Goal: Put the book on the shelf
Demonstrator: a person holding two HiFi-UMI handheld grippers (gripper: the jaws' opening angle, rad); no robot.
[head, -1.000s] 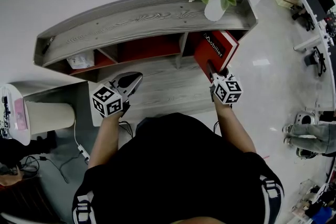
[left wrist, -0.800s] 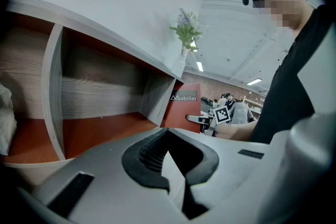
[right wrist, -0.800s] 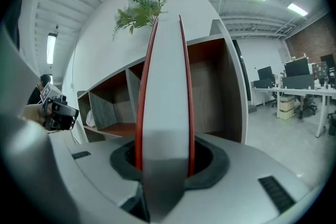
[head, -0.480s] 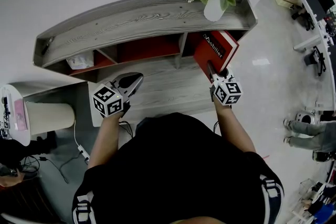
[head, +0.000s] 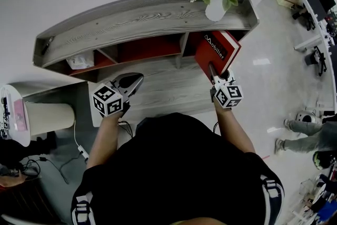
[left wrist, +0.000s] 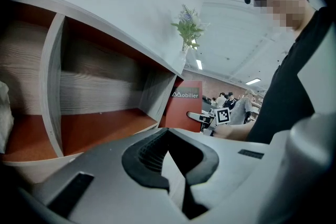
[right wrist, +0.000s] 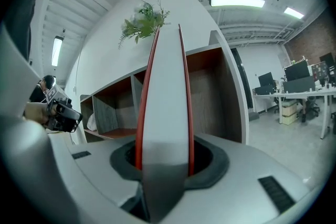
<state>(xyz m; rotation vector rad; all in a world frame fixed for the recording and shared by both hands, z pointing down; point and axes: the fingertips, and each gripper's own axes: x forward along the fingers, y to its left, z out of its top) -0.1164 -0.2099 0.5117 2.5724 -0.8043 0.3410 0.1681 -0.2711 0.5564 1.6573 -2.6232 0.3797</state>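
The right gripper point(head: 212, 72) has its fingers clamped on the edge of a red hardcover book with white lettering point(head: 217, 49). The book stands on edge, slightly tilted, at the mouth of the rightmost compartment of the grey wood-grain shelf with red inner panels point(head: 142, 18). A white vase of pale flowers point(head: 215, 8) stands on the shelf top above it. The left gripper point(head: 135, 81) hovers well apart before the middle compartments, fingers together and holding nothing.
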